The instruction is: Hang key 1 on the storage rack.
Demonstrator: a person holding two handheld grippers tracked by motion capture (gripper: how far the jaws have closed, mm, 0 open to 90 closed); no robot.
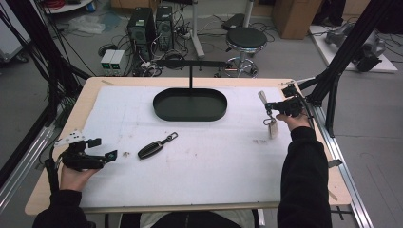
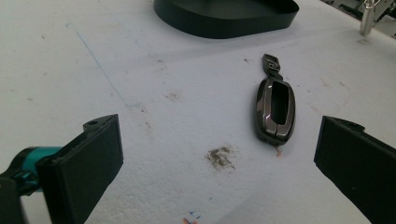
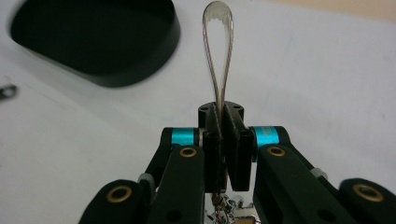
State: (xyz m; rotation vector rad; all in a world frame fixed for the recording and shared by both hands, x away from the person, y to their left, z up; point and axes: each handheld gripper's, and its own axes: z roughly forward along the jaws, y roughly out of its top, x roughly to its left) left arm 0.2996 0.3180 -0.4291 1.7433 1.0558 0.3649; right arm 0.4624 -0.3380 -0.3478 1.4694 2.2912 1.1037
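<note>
1. At the right of the high view, the right gripper [image 1: 277,108] has its fingers pressed together on a thin strap loop [image 3: 218,51]. In the right gripper view the loop stands up out of the closed fingers, toward the top middle of the frame.
2. In the high view a small metal tag [image 1: 272,127] hangs below this gripper, above the white mat [image 1: 209,156] that covers the bench [image 1: 90,90]. I judge that this keychain is lifted and not resting, but whether its lowest end touches the mat I cannot tell.
3. The black oval tray [image 1: 190,105], with an upright stand rising behind it, sits at the upper middle of the high view. It looks empty.
4. A dark key fob [image 1: 150,149] with a small clip lies flat on the mat at the lower left of the centre, well apart from the tray.
5. The left gripper [image 1: 105,148] rests low at the lower left of the high view with its fingers wide apart and nothing between them. In the left gripper view the fob [image 2: 274,109] lies ahead of the fingers, nearer to the one at the right edge, not touched.
6. My judgement: the first pick is done, and the placing of the keychain and the whole handling of the fob are left.
</note>
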